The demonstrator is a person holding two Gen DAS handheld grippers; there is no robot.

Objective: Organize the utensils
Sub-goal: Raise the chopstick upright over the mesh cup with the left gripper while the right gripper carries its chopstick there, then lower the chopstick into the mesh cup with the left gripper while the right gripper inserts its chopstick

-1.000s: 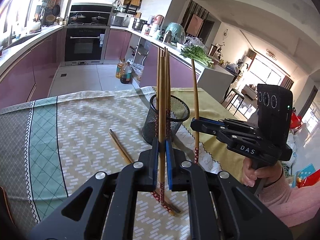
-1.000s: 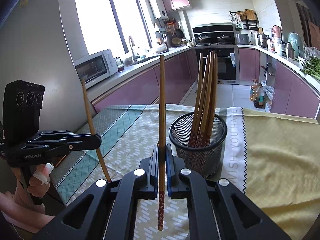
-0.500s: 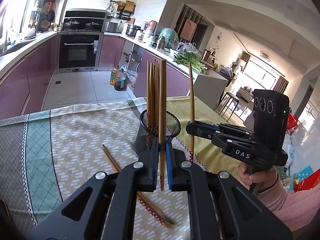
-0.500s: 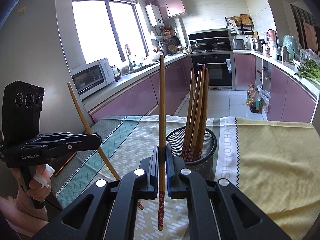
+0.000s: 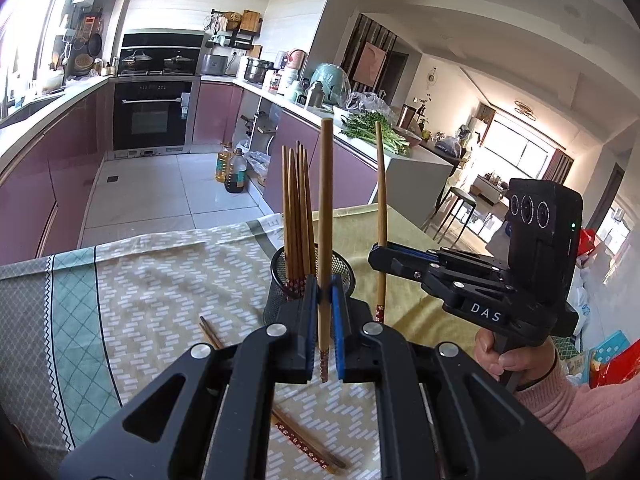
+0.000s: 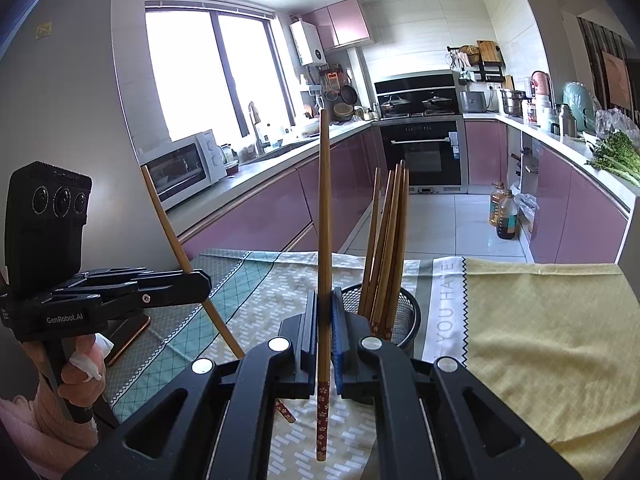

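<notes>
A black mesh cup (image 5: 344,266) (image 6: 404,314) stands on the tablecloth with several wooden chopsticks (image 5: 296,208) (image 6: 386,236) upright in it. My left gripper (image 5: 324,300) is shut on one upright chopstick (image 5: 325,200), just in front of the cup. My right gripper (image 6: 325,320) is shut on another upright chopstick (image 6: 325,216), also seen right of the cup (image 5: 380,200). The left gripper appears in the right wrist view (image 6: 200,284), holding its chopstick (image 6: 168,224) tilted. Two chopsticks (image 5: 304,440) lie on the cloth below.
The table carries a patterned cloth, green-white (image 5: 152,288) on the left and yellow (image 6: 540,320) on the right. A phone (image 6: 128,332) lies near the table's left edge. Kitchen counters and an oven (image 5: 152,116) stand behind.
Both grippers have risen and pulled back with their chopsticks; the cup now sits lower and closer in both views. The left chopstick leans more in the right wrist view.
</notes>
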